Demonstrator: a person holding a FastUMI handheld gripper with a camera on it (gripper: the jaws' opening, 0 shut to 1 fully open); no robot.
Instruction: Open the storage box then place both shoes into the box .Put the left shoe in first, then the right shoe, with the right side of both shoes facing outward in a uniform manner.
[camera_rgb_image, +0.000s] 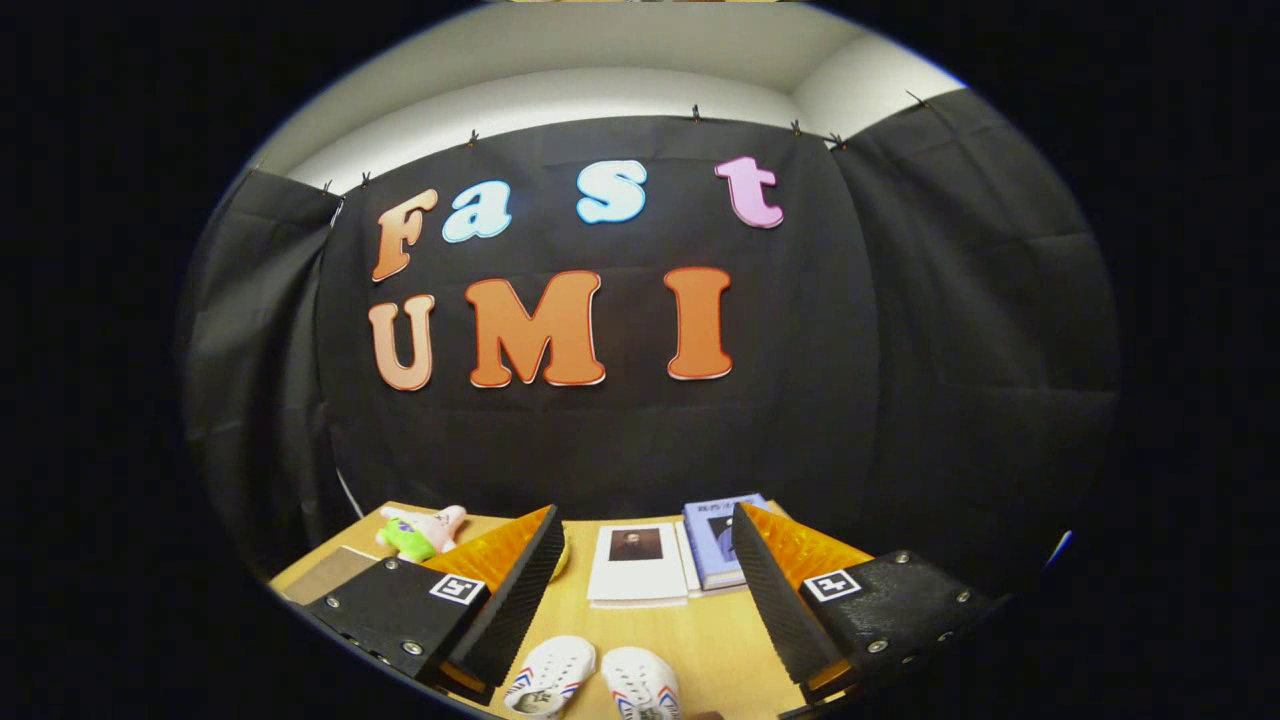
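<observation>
Two white shoes are lying side by side on the wooden tabletop (720, 640), toes pointing away from the camera; the left-hand shoe (550, 675) is showing blue and red stripes on its side, and the right-hand shoe (642, 682) is showing the same striping; the two are sitting just beside each other, nearly touching, and their heels are running out of sight at the near edge. Two books are lying flat beyond the shoes; one white book (637, 563) is carrying a dark portrait on its cover, and one blue book (722, 540) is lying just beside it, its near edge slightly overlapping or abutting the white one. One plush toy (422, 531), pink with a green part, is resting at the far corner of the tabletop, beyond the one finger on that side. One flat brown item (325, 573), its kind not discernible, is lying near the tabletop edge below the plush toy.

The tool (640, 590) is hovering above the tabletop with its two fingers standing wide apart; nothing is being held between them, and neither finger is touching any object. The shoes are lying low in the gap between the fingers; the white book is showing in the gap farther on, and the blue book is sitting partly behind the tip of the other finger.
</observation>
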